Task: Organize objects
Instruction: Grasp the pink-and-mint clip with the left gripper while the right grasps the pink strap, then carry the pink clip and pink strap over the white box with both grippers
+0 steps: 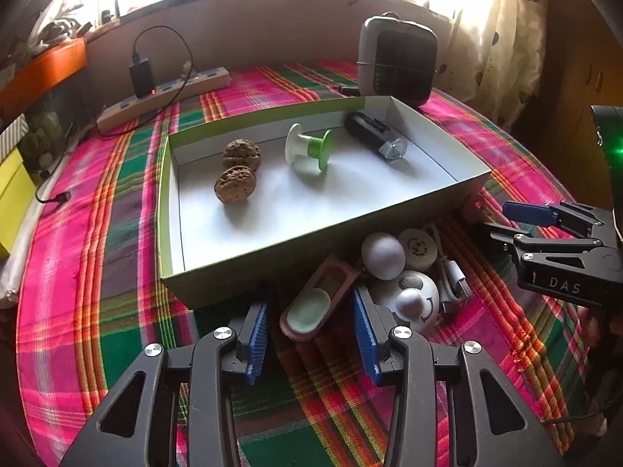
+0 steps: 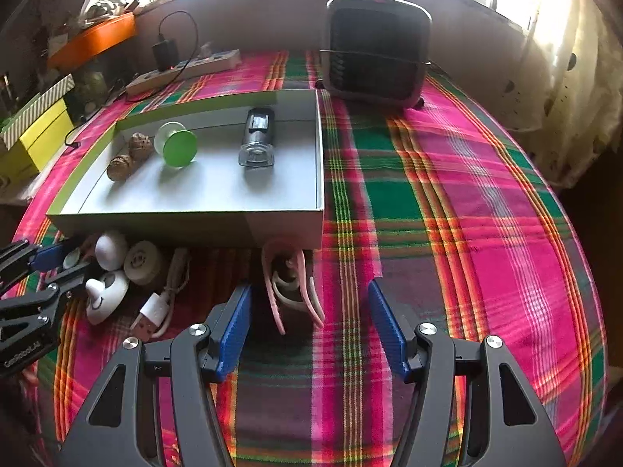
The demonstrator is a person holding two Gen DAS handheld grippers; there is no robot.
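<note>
Plaid tablecloth [image 1: 117,233] under white box [image 1: 171,210].

Left wrist view: box holds two cookies [image 1: 235,185], spool [image 1: 307,148], flashlight [image 1: 373,136]. Left gripper [image 1: 311,334] apart, straddling pink case [image 1: 317,297] just before box; nothing clamped.

Right wrist view: right gripper [image 2: 307,330] apart, empty, over pink clip [image 2: 290,288] before box. Egg [image 2: 111,249], cable [image 2: 163,299] remain outside; roughly half done.

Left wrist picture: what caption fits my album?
Open left gripper jaws around a pink case beside the box.

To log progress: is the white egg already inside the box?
No, the white egg lies on the cloth outside the box, against its near wall.
</note>
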